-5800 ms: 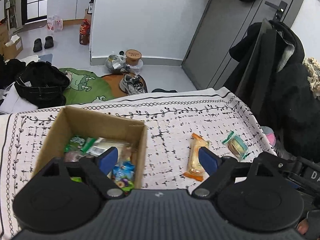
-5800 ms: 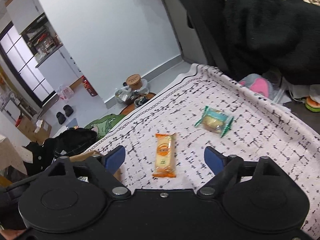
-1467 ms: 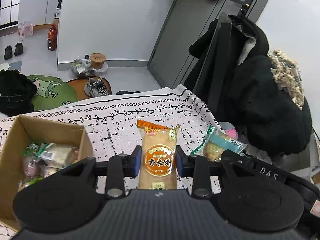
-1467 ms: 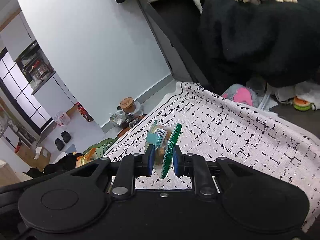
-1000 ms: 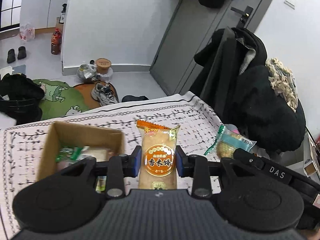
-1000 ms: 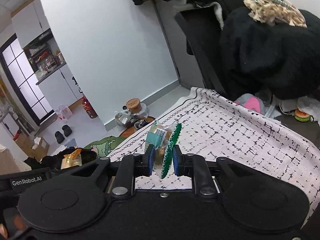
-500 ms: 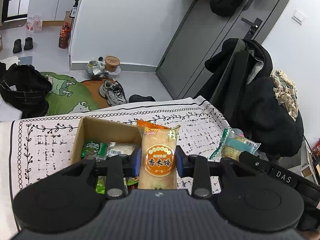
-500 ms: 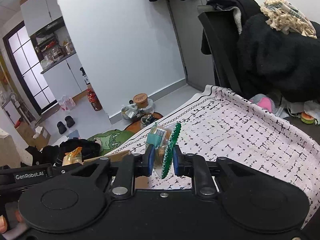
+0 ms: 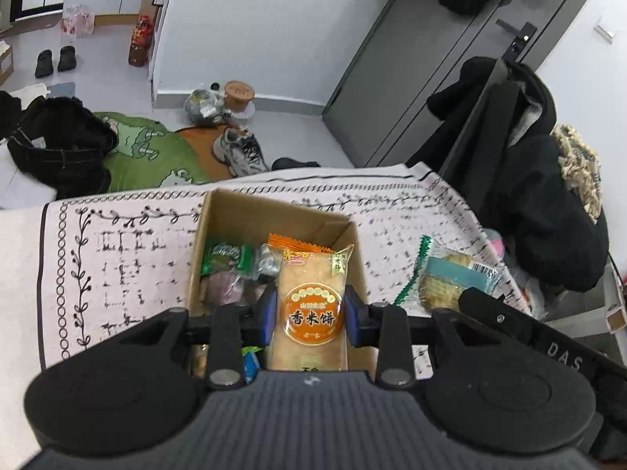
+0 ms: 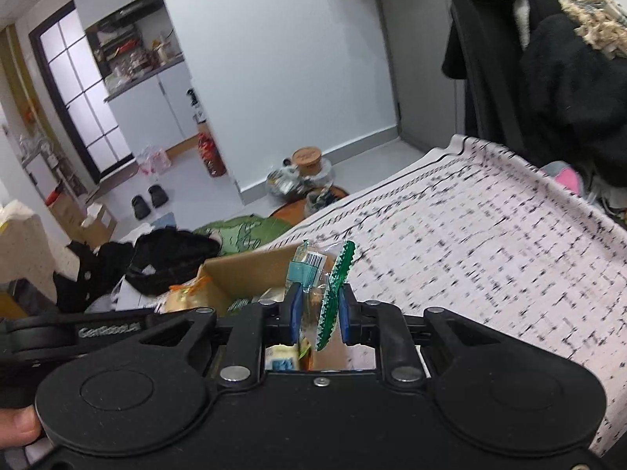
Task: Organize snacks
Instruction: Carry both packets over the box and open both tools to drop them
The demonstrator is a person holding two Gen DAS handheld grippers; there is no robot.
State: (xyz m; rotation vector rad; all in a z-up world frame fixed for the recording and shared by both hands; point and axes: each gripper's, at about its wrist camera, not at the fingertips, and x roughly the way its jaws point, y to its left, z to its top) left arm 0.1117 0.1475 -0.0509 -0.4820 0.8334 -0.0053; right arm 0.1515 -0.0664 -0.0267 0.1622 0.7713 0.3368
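Left wrist: left gripper [image 9: 310,315] clamps orange rice-cracker pack [image 9: 309,305] flat, w/ cardboard box [image 9: 250,211] right below it, likely set to drop in.

Right wrist: right gripper [image 10: 316,315] pinches green-edged biscuit pack [image 10: 327,297] edge-on, near box's right side, prob. next in.

An orange-and-clear rice-cracker packet [image 9: 309,305] is held upright over the open brown cardboard box [image 9: 250,215] of mixed wrapped snacks, while a clear teal-labelled biscuit packet with green serrated edges [image 10: 329,293] is held edge-on above the box's near right corner.
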